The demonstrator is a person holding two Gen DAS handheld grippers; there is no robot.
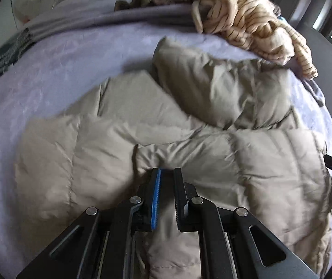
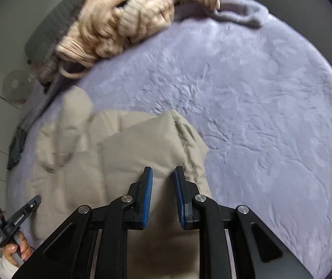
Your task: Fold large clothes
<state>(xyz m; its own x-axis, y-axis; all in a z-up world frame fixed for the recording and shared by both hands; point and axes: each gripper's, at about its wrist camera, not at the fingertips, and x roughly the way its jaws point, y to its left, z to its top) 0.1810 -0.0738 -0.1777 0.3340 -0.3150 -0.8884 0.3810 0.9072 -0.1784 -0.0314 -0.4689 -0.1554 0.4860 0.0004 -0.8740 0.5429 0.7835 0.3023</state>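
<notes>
Mid-fold: puffer jacket (image 1: pixel 189 125) lies crumpled across the bed (image 1: pixel 50 74) toward its near edge, left gripper (image 1: pixel 167 176) clamped on a fabric fold, right gripper (image 2: pixel 162 176) narrow, fabric loose between jaws; next, probably carry the fold over.

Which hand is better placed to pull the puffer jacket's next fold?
Left. The left tongs look shut on the puffer jacket, with fabric bunched up between them. The right tongs stand parted above its edge, gripping nothing.
</notes>
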